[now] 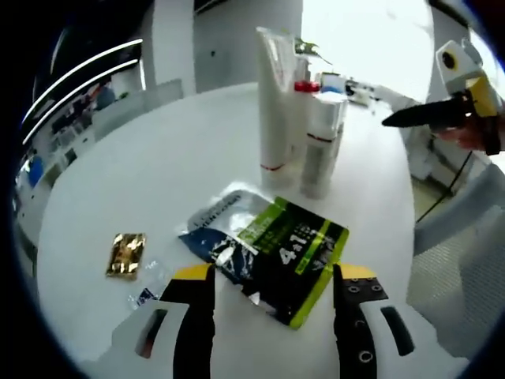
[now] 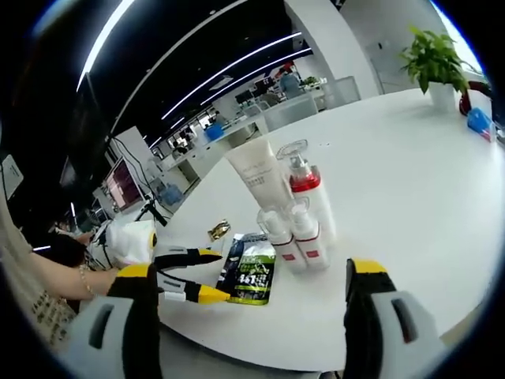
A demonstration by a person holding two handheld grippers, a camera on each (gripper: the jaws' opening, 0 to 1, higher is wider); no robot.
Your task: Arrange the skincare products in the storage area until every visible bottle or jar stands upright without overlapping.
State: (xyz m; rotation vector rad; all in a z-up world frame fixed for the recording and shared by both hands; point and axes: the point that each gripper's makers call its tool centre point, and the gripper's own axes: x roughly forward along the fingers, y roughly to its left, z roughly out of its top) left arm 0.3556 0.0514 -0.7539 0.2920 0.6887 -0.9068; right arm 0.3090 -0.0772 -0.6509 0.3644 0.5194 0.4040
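On the round white table [image 1: 118, 181] the bottles already stand upright in a tight cluster: a tall white tube [image 1: 276, 99], a pump bottle with a red collar [image 2: 304, 193] behind it, and two small bottles [image 2: 292, 237] with red bands, all touching or nearly so. The green and black sachet [image 1: 276, 257] lies flat just in front of them, and a small gold packet [image 1: 126, 254] lies off to one side, well apart from the rest. The left gripper [image 1: 272, 296] hangs over the near edge of the sachet with its jaws spread wide and nothing between them; in the right gripper view it shows from the side as two yellow-tipped jaws just beside the sachet. The right gripper [image 2: 248, 304] is also spread open and empty, held back from the table. The likely trouble is the flat sachet: it gives the jaws little to bite on, so they may scrape or push it forward into the cluster, and the tall tube, narrow at its base, looks the easiest to topple, taking its neighbours with it
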